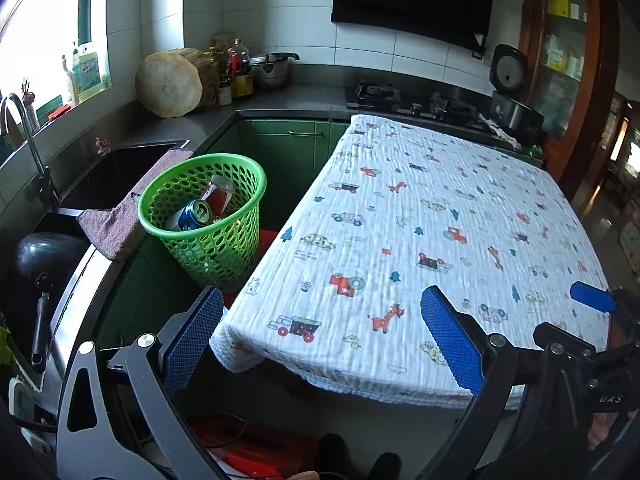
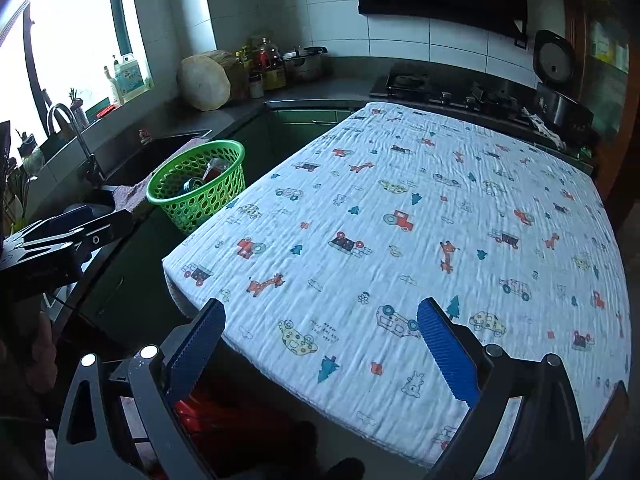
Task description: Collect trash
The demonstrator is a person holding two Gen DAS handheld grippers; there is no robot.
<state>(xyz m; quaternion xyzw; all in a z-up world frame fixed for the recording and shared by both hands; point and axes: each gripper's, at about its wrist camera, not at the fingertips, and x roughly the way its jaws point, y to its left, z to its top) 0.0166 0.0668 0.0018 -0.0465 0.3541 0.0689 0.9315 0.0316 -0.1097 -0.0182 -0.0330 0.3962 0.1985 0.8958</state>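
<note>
**A:** Where is the trash sitting, and what are you holding right now?

**B:** You are holding nothing. Your left hand-held gripper (image 1: 322, 336) is standing wide, its blue pads well apart over the near corner of the cloth-covered surface (image 1: 460, 208), and your right hand-held gripper (image 2: 322, 344) is gaping just as wide over the same cloth. The trash is lying in the green basket (image 1: 240, 176), just beside the left edge of the surface: a blue can (image 1: 192, 216) and a red-and-clear wrapper (image 1: 218, 196) leaning behind it. I am seeing no loose trash on the cloth.

**A:** How would those handle?

**B:** I am judging the can to be light, thin-walled and slick, so you would be squeezing it across its round body, gently, or it will be denting or skidding out. The wrapper is looking soft and crinkly; you would be pinching a free edge. The basket itself is looking like light, springy plastic full of holes, so you would be gripping its rim, and it may be flexing under the pads.

**A:** What is getting in the way?

**B:** The pinkish rag (image 1: 120, 224) is draping over the sink edge and touching the basket's far side, so it could be snagging. The sink (image 1: 108, 176) and tap (image 1: 24, 136) are crowding the left. The basket is standing lower than the surface, so the hanging cloth edge is sitting between your pads and its rim. Across the surface, the stove (image 1: 416, 100) and rice cooker (image 1: 512, 92) are well apart from your reach.
</note>
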